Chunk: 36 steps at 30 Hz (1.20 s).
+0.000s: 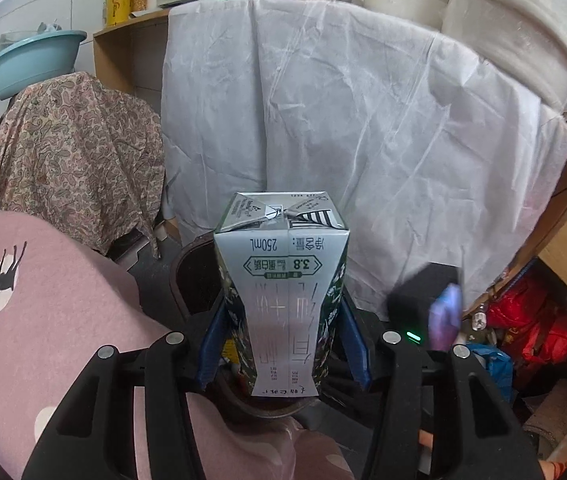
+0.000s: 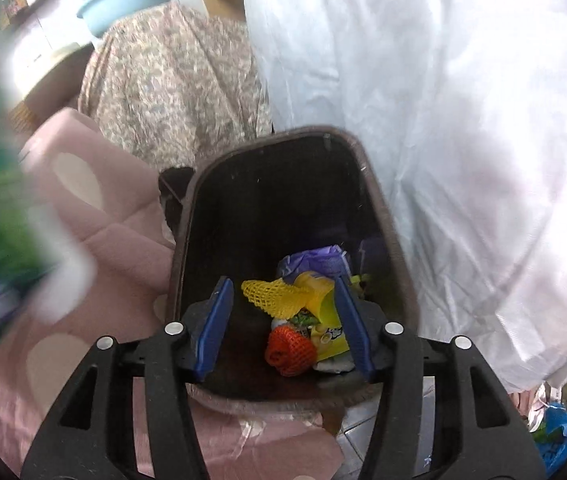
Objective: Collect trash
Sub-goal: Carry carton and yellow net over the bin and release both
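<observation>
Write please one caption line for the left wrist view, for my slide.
Left hand-held gripper holds a milk carton above the dark trash bin.

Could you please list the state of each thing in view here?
Left claw: shut on the milk carton.
Milk carton: upside down, held above the bin.
Right claw: open, empty, over the bin.
Trash bin: open, with trash at the bottom.
Blue basin: upright.

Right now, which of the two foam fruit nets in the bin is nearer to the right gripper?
The orange net: it lies low between the open right gripper fingers. The yellow net lies farther up the brown bin.
</observation>
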Each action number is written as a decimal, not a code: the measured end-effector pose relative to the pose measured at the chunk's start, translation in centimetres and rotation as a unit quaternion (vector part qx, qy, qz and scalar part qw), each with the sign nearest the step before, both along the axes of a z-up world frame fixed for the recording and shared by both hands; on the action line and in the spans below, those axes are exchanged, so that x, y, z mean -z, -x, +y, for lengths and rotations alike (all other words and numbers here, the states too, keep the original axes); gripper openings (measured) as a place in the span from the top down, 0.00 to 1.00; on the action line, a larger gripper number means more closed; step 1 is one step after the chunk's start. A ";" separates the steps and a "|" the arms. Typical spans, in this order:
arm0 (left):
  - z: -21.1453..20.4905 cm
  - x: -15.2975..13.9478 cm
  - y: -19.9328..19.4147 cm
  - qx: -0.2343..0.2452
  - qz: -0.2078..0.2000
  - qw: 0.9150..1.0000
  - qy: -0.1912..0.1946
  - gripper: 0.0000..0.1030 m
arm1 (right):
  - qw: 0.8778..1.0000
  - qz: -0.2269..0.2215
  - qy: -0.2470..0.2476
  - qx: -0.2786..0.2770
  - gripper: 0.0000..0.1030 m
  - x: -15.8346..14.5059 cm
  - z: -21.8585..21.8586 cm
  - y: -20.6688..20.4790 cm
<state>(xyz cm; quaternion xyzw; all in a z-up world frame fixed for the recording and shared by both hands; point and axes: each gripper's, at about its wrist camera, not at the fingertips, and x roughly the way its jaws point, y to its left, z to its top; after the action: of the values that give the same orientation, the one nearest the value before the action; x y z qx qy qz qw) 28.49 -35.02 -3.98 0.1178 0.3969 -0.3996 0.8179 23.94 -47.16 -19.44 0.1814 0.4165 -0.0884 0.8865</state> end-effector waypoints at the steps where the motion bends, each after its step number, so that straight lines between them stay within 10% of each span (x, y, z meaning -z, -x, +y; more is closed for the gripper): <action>1: -0.6 0.4 -0.4 -0.003 0.001 1.000 -0.007 0.51 | 1.000 -0.007 0.002 0.003 0.47 -0.4 -0.1 0.9; 18: -7.4 8.3 -5.9 -0.078 0.084 0.985 -0.129 0.51 | 0.995 -0.063 0.020 0.069 0.47 -3.1 -1.9 11.0; 36: -7.4 5.7 -3.0 -0.068 0.048 0.993 -0.084 0.27 | 0.992 -0.096 0.012 0.079 0.47 -5.1 -1.8 14.9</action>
<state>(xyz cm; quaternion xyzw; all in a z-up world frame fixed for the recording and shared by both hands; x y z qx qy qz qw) 31.45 -42.40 -9.70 0.1390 0.4751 -0.3136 0.8103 9.05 -48.98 -14.33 0.2106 0.3122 -0.1455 0.9149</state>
